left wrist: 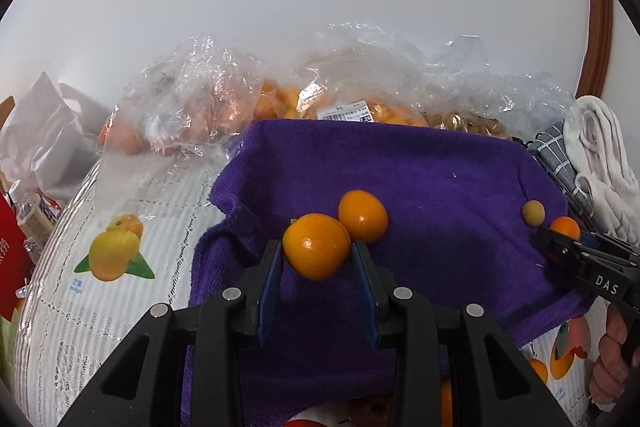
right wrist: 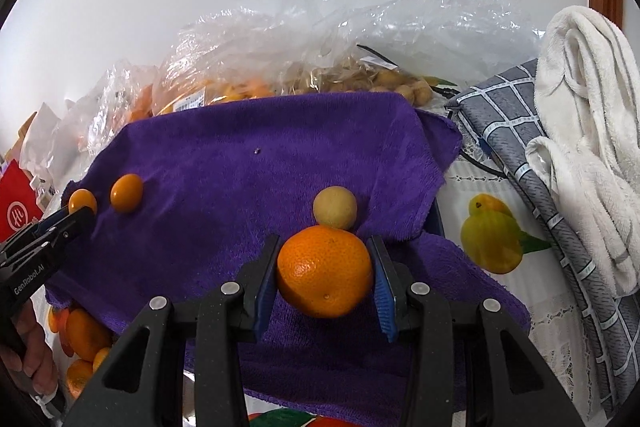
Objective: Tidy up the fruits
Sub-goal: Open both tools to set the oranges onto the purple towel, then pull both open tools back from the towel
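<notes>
Near the purple towel's (right wrist: 248,147) right edge, right gripper (right wrist: 325,267) clamped on mandarin (right wrist: 325,271), pale round fruit (right wrist: 335,207) touching just beyond; left gripper (left wrist: 318,255) gripping kumquat (left wrist: 316,246).

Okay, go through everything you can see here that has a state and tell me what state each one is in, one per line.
Left gripper: shut on the small orange fruit.
Right gripper: shut on the mandarin.
Second small orange fruit: lying loose on the purple towel.
Pale yellow fruit: loose on the towel, just behind the mandarin.
Purple towel: spread out, edges rumpled.
Clear plastic bags: crumpled, fruit inside.
White towel: bunched up.
</notes>
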Available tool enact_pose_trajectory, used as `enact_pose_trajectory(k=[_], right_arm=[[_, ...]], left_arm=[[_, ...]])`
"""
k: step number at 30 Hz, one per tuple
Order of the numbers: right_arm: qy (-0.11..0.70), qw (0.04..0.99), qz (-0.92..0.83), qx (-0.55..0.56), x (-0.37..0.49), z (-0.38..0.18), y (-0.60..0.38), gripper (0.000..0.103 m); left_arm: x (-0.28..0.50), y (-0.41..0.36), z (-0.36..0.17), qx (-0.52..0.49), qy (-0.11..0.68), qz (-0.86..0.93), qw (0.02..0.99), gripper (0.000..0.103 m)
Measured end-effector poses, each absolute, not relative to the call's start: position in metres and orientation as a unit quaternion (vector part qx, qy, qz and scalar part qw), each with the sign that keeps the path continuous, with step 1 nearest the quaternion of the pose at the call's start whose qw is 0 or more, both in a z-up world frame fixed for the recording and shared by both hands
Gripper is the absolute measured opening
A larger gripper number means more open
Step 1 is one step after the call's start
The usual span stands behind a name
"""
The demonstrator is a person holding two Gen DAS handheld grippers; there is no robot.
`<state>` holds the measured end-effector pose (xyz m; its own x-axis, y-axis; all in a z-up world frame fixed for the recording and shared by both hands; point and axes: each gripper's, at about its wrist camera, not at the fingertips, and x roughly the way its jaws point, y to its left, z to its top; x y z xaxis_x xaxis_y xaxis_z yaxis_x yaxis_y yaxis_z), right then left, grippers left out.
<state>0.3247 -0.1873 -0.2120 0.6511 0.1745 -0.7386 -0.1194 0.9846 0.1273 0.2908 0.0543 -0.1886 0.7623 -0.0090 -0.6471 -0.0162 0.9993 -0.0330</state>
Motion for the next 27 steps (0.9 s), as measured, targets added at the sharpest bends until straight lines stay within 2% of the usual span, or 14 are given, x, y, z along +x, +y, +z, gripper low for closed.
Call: enact_pose_trajectory(k=[14, 21, 27], right_arm=[[0.411, 0.908, 0.078, 0.032, 0.324, -0.211, -0.188, 0.044], [0.396, 0.914, 0.082, 0.029, 0.316, -0.205, -0.185, 0.063], [0.382, 0.921, 0.081, 0.020, 0.307, -0.200, -0.184, 0.065]], left_arm=[[0.295, 0.054, -0.197, -0.014, 0.379, 0.002, 0.925, 0.033], [0.296, 0.052, -0.199, -0.009, 0.384, 0.003, 0.923, 0.033], [0.296, 0.049, -0.199, -0.006, 0.382, -0.001, 0.924, 0.034]])
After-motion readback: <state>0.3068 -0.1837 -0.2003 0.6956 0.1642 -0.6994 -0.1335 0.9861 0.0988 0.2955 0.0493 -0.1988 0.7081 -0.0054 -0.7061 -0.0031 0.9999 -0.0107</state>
